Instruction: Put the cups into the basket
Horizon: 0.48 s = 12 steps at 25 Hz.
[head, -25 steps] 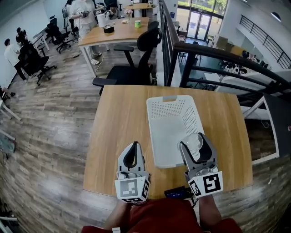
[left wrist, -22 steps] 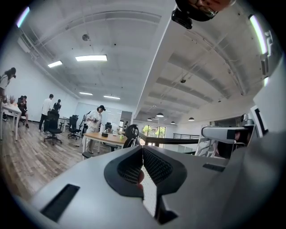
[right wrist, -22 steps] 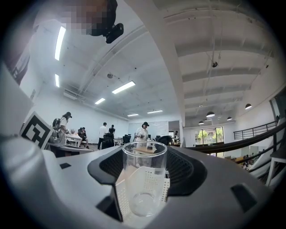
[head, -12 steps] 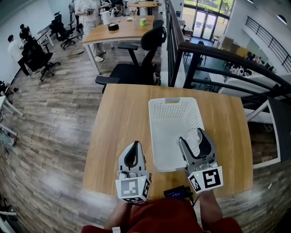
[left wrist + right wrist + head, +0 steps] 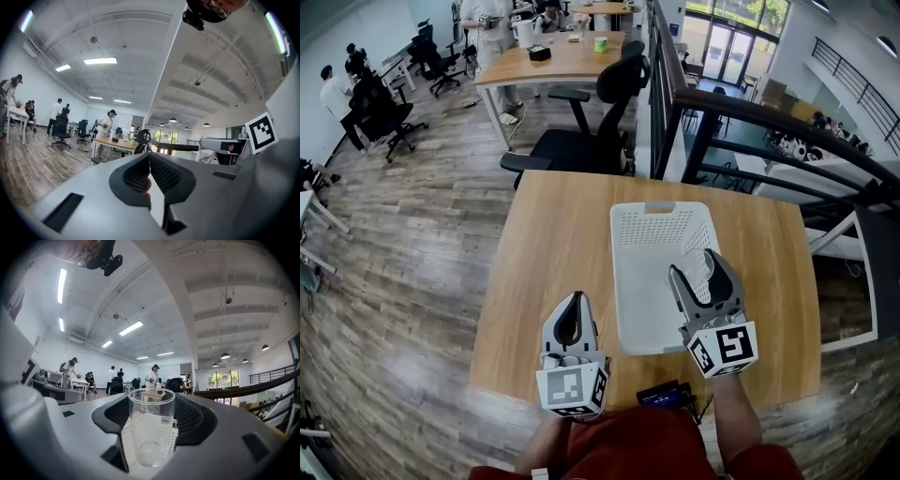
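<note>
Closest to the camera, just off the near edge of the basket (image 5: 649, 281), there's a little dark gadget (image 5: 664, 395) sitting at the edge of the wooden bench (image 5: 548, 253).

The left gripper (image 5: 575, 302) is left of the basket, off its near left corner. It's pressed together with nothing in it, and you can see the tips meeting in the left gripper view (image 5: 150, 158).

The right gripper (image 5: 698, 269) is over the basket's near right part. It's spread wide and pinching a clear cup (image 5: 702, 277), which stands upright between the pads with its mouth up (image 5: 151, 427). The basket's white perforated wall shows right through the glass. Can't tell if the cup's bottom is touching the basket floor or not.

The rest of the basket looks bare, and it sits lengthwise toward the right side of the bench.

Past the basket's far end there's a black office chair (image 5: 581, 141) and a dark railing (image 5: 769, 117). Further back is another bench (image 5: 553, 56) with people around it.
</note>
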Each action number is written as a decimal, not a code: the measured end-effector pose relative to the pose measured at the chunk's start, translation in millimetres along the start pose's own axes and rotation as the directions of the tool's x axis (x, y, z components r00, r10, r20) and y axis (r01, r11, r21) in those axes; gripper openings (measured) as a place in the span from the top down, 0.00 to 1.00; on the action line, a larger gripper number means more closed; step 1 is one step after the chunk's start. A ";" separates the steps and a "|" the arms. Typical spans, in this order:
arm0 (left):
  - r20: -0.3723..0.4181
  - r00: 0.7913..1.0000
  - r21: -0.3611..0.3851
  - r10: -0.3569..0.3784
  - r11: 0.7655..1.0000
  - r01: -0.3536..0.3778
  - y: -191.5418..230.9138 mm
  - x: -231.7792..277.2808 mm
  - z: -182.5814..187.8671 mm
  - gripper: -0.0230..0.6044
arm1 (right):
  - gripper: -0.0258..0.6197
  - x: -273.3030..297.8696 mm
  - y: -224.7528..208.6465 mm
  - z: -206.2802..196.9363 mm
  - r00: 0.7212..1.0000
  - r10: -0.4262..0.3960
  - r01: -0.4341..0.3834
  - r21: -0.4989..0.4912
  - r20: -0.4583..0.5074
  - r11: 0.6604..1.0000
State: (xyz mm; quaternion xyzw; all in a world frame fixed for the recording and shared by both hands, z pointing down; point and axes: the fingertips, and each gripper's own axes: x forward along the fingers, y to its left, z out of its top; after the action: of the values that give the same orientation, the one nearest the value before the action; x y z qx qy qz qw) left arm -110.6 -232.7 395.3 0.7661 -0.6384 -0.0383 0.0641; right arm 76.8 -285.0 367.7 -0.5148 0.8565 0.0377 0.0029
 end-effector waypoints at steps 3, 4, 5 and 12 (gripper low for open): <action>-0.001 1.000 -0.003 0.010 1.000 -0.010 2.4 -0.8 -0.8 0.95 | 0.52 8.0 -3.4 -6.5 1.000 0.002 -0.002 0.003 -0.013 1.000; 0.000 1.000 -0.004 0.013 1.000 -0.013 3.2 -0.9 -0.7 0.95 | 0.52 10.9 -4.5 -8.8 1.000 0.005 -0.005 0.004 -0.018 1.000; 0.001 1.000 -0.004 0.016 1.000 -0.016 3.9 -1.0 -0.5 0.95 | 0.52 13.8 -5.6 -11.2 1.000 0.006 -0.006 0.004 -0.023 1.000; 0.001 0.999 -0.006 0.041 0.999 -0.041 9.4 -1.8 -0.7 0.95 | 0.52 32.8 -10.2 -32.0 0.998 0.018 -0.017 0.019 -0.065 1.000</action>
State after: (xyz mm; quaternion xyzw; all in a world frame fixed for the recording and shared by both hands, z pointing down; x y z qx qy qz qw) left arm -120.0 -232.5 397.3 0.7526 -0.6538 -0.0395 0.0669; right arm 71.4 -320.9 397.6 -0.5081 0.8609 0.0132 -0.0207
